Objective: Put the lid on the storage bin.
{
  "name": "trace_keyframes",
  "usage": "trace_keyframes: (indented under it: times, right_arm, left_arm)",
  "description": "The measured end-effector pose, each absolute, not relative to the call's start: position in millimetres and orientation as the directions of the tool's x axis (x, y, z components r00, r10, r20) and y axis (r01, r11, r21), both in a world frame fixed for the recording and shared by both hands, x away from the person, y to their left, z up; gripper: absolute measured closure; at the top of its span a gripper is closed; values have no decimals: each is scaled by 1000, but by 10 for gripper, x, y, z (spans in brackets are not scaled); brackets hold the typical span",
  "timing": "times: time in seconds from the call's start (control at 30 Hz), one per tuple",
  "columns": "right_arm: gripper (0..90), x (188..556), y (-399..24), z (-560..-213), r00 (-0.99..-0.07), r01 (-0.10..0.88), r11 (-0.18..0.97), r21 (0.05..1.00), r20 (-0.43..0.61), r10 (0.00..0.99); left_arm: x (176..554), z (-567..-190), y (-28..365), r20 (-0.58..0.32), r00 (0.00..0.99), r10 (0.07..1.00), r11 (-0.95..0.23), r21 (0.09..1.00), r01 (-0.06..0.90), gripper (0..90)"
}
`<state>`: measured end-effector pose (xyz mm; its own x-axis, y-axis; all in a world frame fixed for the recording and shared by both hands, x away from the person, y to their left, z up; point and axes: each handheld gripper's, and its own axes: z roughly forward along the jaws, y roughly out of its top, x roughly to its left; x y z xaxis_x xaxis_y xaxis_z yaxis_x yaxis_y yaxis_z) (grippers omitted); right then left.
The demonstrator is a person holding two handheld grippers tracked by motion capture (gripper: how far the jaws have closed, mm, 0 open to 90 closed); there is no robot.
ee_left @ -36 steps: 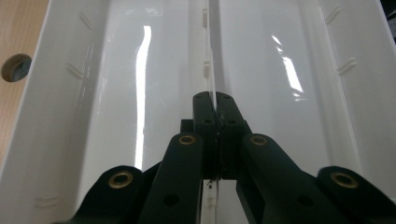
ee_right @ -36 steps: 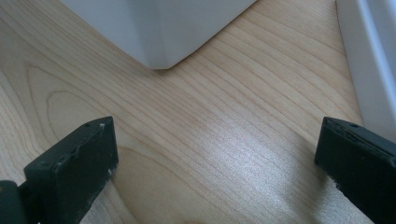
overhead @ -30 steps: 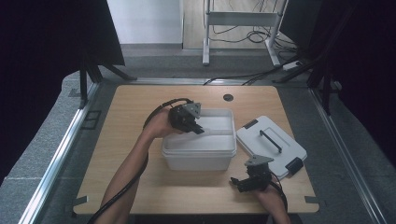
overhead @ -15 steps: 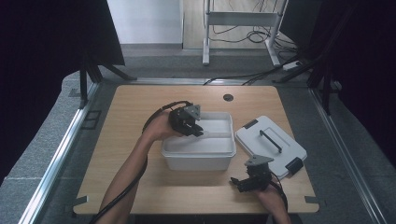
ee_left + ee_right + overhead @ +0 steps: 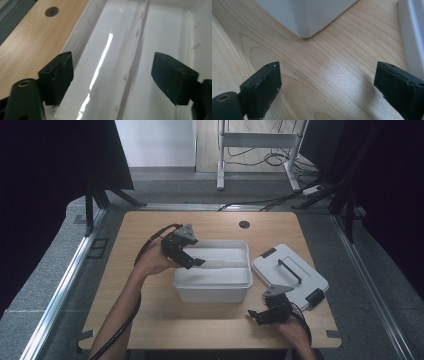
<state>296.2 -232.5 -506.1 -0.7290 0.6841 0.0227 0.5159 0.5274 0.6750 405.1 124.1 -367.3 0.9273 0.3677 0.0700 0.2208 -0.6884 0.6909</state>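
At the middle of the wooden table [image 5: 150, 320] stands a white plastic bin [image 5: 212, 282], open at the top, with a low ridge running lengthwise along its floor and parting it into two troughs. The left gripper [image 5: 192, 261] hangs over the bin's left end, its tips just inside the rim, with the person's left hand [image 5: 152, 262] behind it and a black cable looping from it toward the table's far side. In the left gripper view its jaws stand wide apart above the bare white floor of the bin [image 5: 140, 50], the ridge passing between them; they have just been opening, and nothing lies between them or touches the pads. The table's round cable hole [image 5: 52, 11] shows beyond the bin's wall in that view. To the right of the bin, just beside it and turned at an angle, lies the bin's white lid [image 5: 290, 275] flat on the table, with a dark handle bar on top and a dark latch at each end. The right gripper [image 5: 256, 315] rests low near the table's near edge, in front of the bin's right corner and close to the lid's near latch. In the right gripper view its jaws are spread wide over bare wood, having just been closing a little, with the bin's corner [image 5: 307, 17] ahead and nothing between them.
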Motion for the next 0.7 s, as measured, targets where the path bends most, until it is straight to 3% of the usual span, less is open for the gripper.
trace_keyframes:
  times: [0.27, 0.7]
  right_arm:
    - [96, 3041, -2378, -4804, -743, 506, 506, 699, 54, 667]
    - [118, 3357, -2500, -4403, -741, 490, 506, 709, 34, 671]
  left_arm:
    - [3880, -3684, 1558, 54, 876, 480, -629, 717, 300, 32]
    - [3470, -3908, 2131, 26, 832, 554, -579, 730, 363, 0]
